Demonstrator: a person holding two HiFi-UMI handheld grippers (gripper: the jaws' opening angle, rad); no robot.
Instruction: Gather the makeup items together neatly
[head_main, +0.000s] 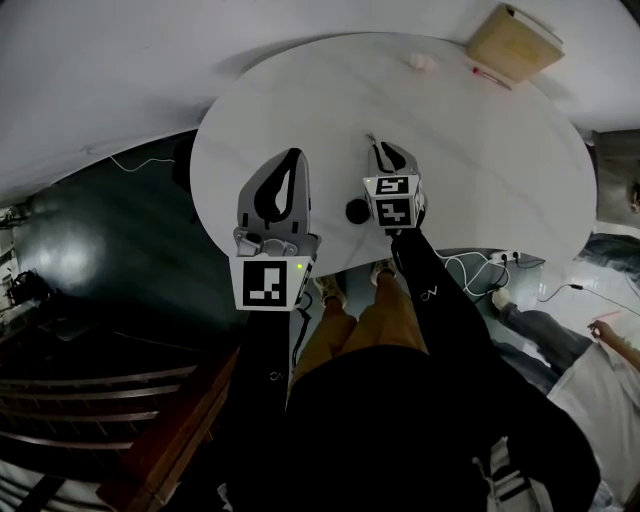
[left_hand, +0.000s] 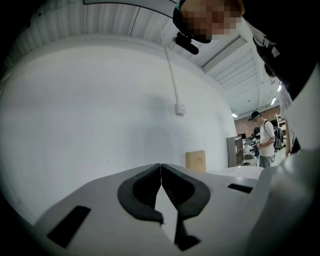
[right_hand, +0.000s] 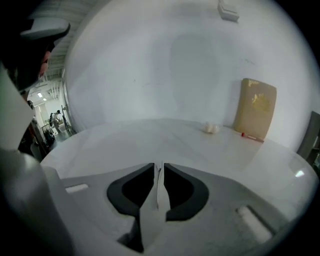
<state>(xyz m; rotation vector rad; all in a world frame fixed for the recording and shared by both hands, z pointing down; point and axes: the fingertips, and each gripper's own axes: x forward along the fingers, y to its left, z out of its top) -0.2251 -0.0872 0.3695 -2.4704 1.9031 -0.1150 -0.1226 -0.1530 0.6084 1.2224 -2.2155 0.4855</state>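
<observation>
Indoors, round white table (head_main: 500, 160), tan box (head_main: 515, 42) at its edge, white wall (left_hand: 100, 100), left tongs (left_hand: 160, 165) clenched, right tongs (right_hand: 158, 165) slightly parted.

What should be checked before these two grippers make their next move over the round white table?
1. Left gripper empty, jaws together: ok.
2. Right gripper empty: cannot tell; its jaws stand a narrow gap apart, with a thin pale sliver in it.
3. Items gathered: not ok; the black round item lies alone near the edge, the pale lump and red stick far across by the tan box.
4. Bare table between them: ok.
</observation>
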